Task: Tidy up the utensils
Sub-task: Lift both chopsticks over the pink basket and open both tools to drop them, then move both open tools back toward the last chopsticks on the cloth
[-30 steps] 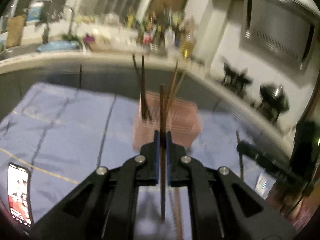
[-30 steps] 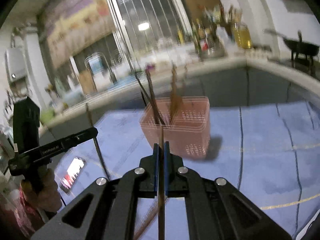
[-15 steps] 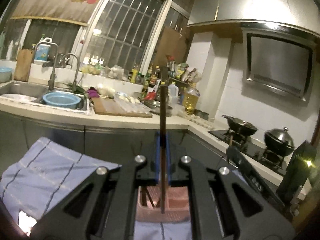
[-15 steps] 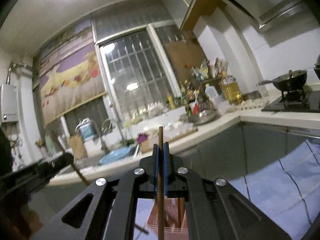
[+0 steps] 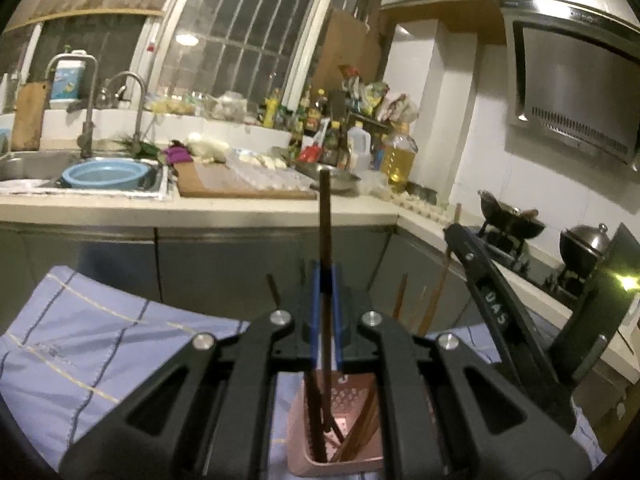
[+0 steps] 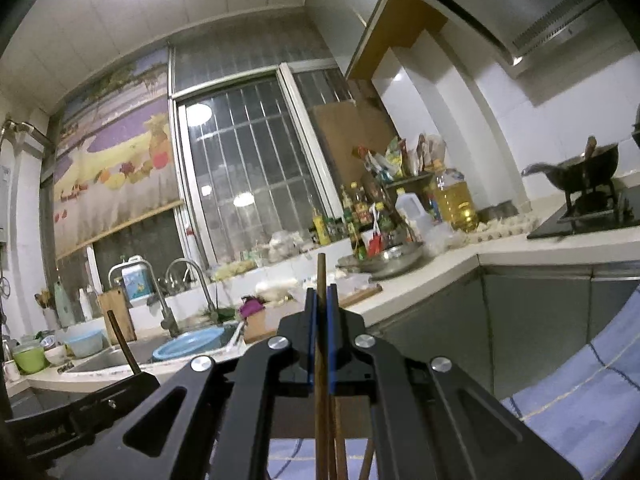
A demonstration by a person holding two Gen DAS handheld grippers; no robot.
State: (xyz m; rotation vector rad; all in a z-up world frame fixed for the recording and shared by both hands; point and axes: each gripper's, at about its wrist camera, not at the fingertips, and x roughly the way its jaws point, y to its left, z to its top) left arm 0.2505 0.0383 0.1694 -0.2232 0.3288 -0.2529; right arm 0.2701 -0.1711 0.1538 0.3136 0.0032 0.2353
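In a dim kitchen, I hold one chopstick in each hand above a pink utensil basket that shows at the bottom centre of my left-wrist view, on a blue checked cloth spread across the lower left of that frame.

At the far left of the same view, a blue basin sits in the steel sink; whether it holds water I cannot tell. At centre frame my left gripper is clamped narrow on a dark chopstick, its blue pads pressing both sides. I carry the stick upright, its lower end dipping inside the basket mouth, so that by my reckoning it can drop in tip first. The basket already holds several chopsticks, dark ones leaning at its left and brown ones at its right. At the right of the frame my right gripper's black arm rises from the lower right.

In my right-wrist view, the left gripper's dark stick pokes up at lower left. At centre my right gripper is pinched tight on a brown chopstick, also upright. More brown sticks stand below it at bottom centre; the basket itself is hidden here.
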